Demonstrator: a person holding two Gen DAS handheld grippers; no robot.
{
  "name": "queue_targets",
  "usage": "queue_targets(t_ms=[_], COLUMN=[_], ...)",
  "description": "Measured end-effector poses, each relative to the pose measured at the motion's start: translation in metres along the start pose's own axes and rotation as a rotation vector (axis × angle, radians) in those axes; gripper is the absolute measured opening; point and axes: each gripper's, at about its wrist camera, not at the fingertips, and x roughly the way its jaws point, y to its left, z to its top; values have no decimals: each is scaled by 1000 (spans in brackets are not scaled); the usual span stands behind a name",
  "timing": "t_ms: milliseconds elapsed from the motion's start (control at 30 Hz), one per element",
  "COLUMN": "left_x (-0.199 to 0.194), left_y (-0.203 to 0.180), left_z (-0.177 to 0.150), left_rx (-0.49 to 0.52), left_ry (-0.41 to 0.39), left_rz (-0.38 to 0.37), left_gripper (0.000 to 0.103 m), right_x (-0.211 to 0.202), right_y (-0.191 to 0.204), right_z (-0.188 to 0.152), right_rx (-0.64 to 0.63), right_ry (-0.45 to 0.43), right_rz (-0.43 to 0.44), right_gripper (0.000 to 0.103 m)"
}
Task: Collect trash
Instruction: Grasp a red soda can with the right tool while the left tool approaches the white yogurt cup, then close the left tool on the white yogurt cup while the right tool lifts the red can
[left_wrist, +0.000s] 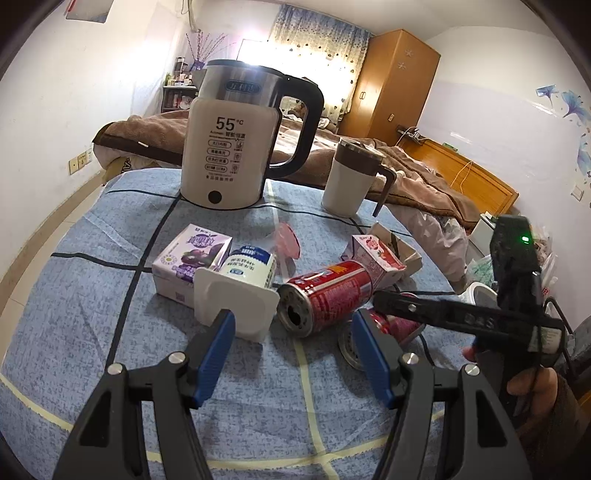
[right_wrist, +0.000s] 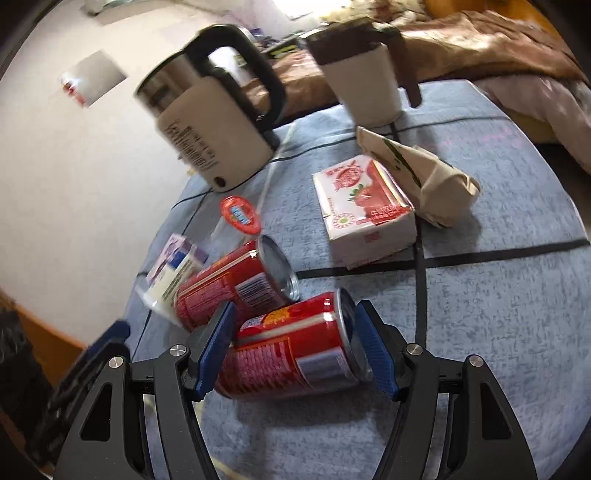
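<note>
Trash lies on a blue cloth table (left_wrist: 110, 295). In the left wrist view a white yogurt cup (left_wrist: 240, 291) lies on its side in front of a purple carton (left_wrist: 188, 258), beside a red can (left_wrist: 325, 295). My left gripper (left_wrist: 293, 354) is open and empty just before them. In the right wrist view my right gripper (right_wrist: 295, 347) is open, its jaws on either side of a second red can (right_wrist: 291, 354) lying on its side. The first can (right_wrist: 236, 288), a strawberry carton (right_wrist: 365, 210), a crumpled paper bag (right_wrist: 417, 177) and a red foil lid (right_wrist: 240, 214) lie beyond.
A kettle (left_wrist: 236, 136) and a white mug with a brown lid (left_wrist: 351, 177) stand at the table's far side. A bed with a brown blanket (left_wrist: 406, 173) lies behind the table. The right gripper's body (left_wrist: 517, 277) reaches in from the right.
</note>
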Motion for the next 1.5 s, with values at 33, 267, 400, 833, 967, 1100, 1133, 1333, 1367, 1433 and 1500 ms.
queue_targets(t_ms=[33, 267, 400, 833, 967, 1100, 1133, 1333, 1367, 1433, 1500], left_x=[0, 1, 0, 11, 18, 28, 31, 39, 41, 44, 47], left_y=[1, 7, 10, 24, 29, 32, 32, 35, 36, 37, 38], left_z=[-1, 0, 0, 10, 16, 20, 21, 21, 21, 21, 21], left_rx=[1, -9, -8, -22, -21, -17, -15, -19, -22, -20, -21], left_ry=[5, 8, 7, 21, 27, 49, 56, 74, 77, 77, 81], left_rz=[1, 12, 11, 45, 50, 44, 43, 27, 35, 46, 42], left_gripper=[68, 68, 68, 68, 68, 68, 68, 68, 68, 68, 68], right_x=[-1, -13, -22, 6, 8, 17, 20, 36, 37, 36, 33], right_y=[1, 18, 32, 74, 77, 81, 82, 90, 90, 89, 86], right_z=[-3, -19, -28, -45, -49, -47, -46, -57, -58, -57, -56], right_rx=[-33, -244, -419, -837, -900, -898, -896, -895, -888, -856, -803], right_ry=[2, 125, 127, 152, 155, 158, 165, 256, 260, 257, 263], right_rz=[22, 133, 99, 42, 74, 109, 122, 183, 187, 213, 272], right_gripper=[67, 67, 67, 70, 70, 71, 71, 71, 71, 71, 71])
